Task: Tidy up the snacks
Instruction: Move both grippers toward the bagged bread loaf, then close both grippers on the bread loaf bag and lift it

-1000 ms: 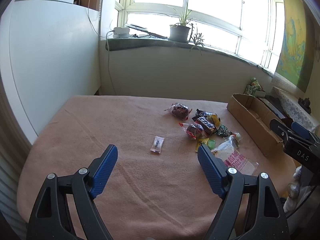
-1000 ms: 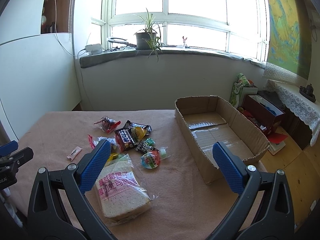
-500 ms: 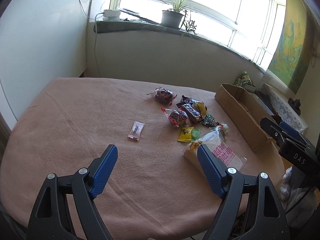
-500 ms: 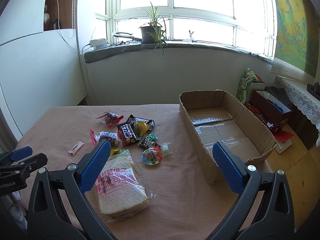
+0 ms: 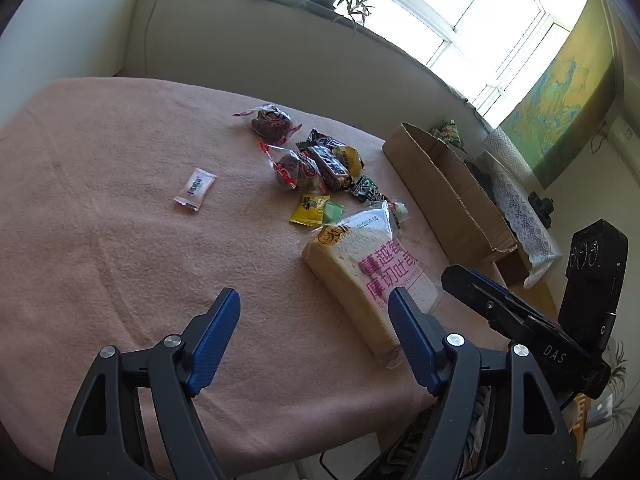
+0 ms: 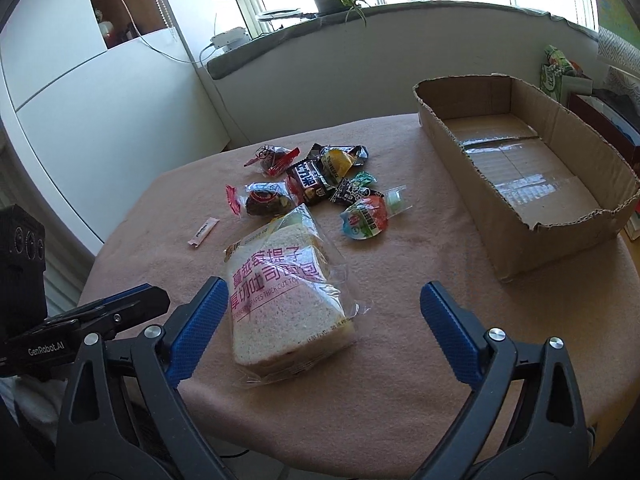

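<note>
A: So where are we? Our left gripper (image 5: 314, 312) and right gripper (image 6: 324, 300) both hang spread wide, holding nothing.

B: Yep. The bagged toast (image 6: 284, 292) lies between our right fingers, the cardboard box (image 6: 560, 236) ahead-right, the small snacks (image 6: 316, 184) just beyond the toast.
</note>
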The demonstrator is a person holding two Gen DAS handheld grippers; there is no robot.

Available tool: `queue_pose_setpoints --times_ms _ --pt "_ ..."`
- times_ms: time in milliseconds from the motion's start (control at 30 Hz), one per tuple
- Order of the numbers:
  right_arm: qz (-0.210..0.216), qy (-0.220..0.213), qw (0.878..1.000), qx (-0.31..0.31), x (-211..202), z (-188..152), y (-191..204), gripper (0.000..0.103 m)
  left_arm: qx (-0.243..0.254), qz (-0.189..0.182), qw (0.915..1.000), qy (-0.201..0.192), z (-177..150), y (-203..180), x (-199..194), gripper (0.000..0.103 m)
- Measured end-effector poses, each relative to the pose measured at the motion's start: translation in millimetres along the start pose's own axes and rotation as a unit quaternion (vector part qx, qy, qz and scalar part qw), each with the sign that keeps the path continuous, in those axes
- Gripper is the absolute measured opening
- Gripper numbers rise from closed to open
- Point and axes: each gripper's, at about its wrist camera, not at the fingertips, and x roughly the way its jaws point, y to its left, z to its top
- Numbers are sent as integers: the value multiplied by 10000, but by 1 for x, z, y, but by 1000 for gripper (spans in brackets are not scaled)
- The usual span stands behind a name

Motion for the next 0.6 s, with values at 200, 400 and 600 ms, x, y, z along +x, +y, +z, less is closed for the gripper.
queue_pose_setpoints --times_ms 200,400,600 --pt "279 298 9992 38 21 0 1 96 -44 -448 9983 360 -4 -13 21 70" --pt "628 595 9958 304 40 6 -6 87 -10 -598 9967 554 -7 -20 36 66" --pt "837 876 9916 446 59 6 -11 85 35 -641 9958 645 -5 -21 46 58"
